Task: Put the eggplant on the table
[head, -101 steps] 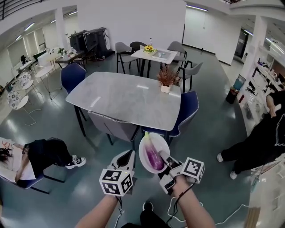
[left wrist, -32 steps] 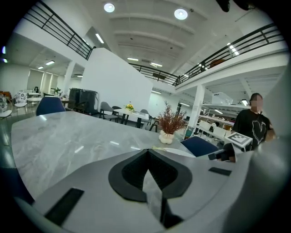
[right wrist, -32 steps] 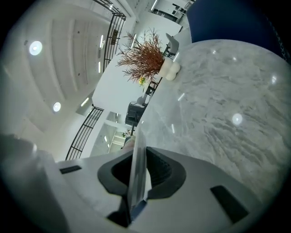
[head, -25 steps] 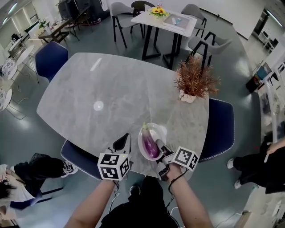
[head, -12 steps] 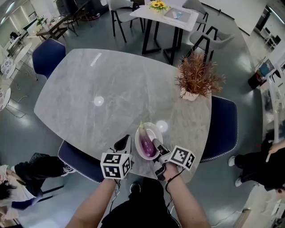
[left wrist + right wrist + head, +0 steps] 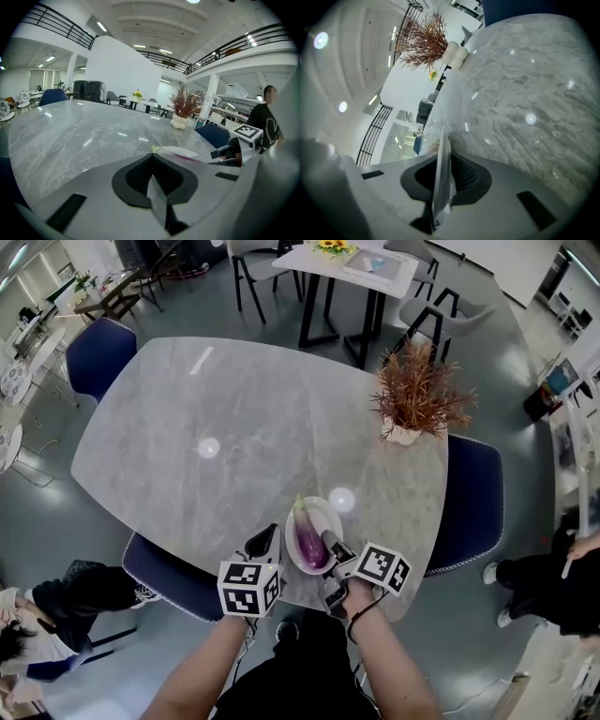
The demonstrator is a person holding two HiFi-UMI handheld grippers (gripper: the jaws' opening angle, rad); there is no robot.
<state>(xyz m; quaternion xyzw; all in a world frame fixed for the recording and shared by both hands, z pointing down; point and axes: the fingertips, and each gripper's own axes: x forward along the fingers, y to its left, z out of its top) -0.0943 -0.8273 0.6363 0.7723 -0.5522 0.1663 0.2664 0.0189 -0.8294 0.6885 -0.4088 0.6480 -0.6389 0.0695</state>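
A purple eggplant [image 6: 307, 540] with a green stem lies in a white plate [image 6: 330, 512]. My right gripper [image 6: 330, 545] is shut on the plate's near rim, which shows as a thin edge [image 6: 440, 173] between the jaws in the right gripper view. The plate hangs low over the near edge of the grey marble table [image 6: 234, 427]; I cannot tell whether it touches. My left gripper [image 6: 265, 542] is shut and holds nothing, just left of the plate. In the left gripper view its jaws [image 6: 151, 157] meet, and the plate [image 6: 180, 151] shows beyond them.
A dried reddish plant in a white pot [image 6: 417, 395] stands at the table's far right. Blue chairs [image 6: 473, 502] sit at the right side and under the near edge [image 6: 173, 577]. People sit or stand at the lower left and at the right edge.
I have come up to the table since the oldest frame. Over the last second both grippers have sunk, and the plate with the eggplant has come down toward the table's near edge.
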